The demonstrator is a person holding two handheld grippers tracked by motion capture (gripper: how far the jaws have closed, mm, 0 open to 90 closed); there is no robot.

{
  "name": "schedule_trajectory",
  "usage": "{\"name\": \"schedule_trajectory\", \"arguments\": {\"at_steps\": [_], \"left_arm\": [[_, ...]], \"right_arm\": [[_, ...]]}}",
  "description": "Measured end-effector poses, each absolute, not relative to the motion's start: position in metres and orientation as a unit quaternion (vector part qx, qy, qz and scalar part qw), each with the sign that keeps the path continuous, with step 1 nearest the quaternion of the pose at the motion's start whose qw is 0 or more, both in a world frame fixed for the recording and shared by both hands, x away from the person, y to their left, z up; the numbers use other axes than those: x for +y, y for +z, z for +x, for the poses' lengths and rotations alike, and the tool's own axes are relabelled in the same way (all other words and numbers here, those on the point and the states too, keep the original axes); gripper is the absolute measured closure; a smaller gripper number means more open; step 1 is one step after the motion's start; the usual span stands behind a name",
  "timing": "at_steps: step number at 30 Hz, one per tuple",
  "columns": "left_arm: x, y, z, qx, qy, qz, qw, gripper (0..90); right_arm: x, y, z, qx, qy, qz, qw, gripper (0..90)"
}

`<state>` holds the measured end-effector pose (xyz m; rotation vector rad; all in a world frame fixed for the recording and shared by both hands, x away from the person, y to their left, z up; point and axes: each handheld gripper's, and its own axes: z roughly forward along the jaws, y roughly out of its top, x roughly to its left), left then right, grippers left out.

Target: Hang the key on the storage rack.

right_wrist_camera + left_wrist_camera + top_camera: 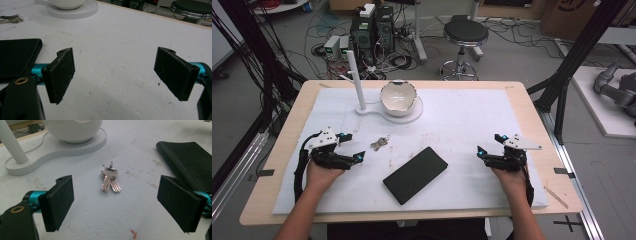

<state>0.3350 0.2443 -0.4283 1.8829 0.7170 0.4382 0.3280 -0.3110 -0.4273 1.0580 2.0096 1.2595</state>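
From the high view, the whole table (pixel 532 125) is visible, covered by a white mat. The left gripper (pixel 353 146) rests near the left edge and the right gripper (pixel 490 143) near the right edge, well apart from each other. Between them lies a black case (pixel 415 175), flat and turned at an angle. A bunch of keys (pixel 380 143) lies just beside the left gripper, on the side toward the middle. Farther back stands a white bowl (pixel 398 98) on a white base (pixel 414 114), with a thin white post (pixel 356 82) beside it.

The left gripper view brings the keys (pixel 110 180) much closer. They are silver metal, about two or three blades fanned a little, joined at a small ring at the far end, lying flat on the mat. They are ahead of the jaws, not between them. The jaws stand wide apart and hold nothing. The case (pixel 187 162) appears at the right side here.

The right gripper view looks over bare mat. Its jaws are also wide apart and hold nothing. The case (pixel 17 57) is at the left, and the keys (pixel 11 19) are far off in the upper left corner.
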Motion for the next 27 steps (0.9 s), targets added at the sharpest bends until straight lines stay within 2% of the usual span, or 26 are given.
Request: {"name": "schedule_trajectory", "arguments": {"at_steps": [4,14,27], "left_arm": [[0.244,-0.428,0.336,0.298,0.185,0.784,0.512,14.0],[0.243,-0.427,0.34,0.298,0.18,0.784,0.514,14.1],[0.217,-0.411,0.369,0.285,0.159,0.802,0.5,16.0]], "right_arm": [[-0.31,-0.428,0.327,0.755,0.462,0.391,0.251,17.3],[-0.314,-0.425,0.323,0.741,0.479,0.395,0.256,17.3],[-0.311,-0.427,0.327,0.749,0.479,0.391,0.24,17.3]]}}
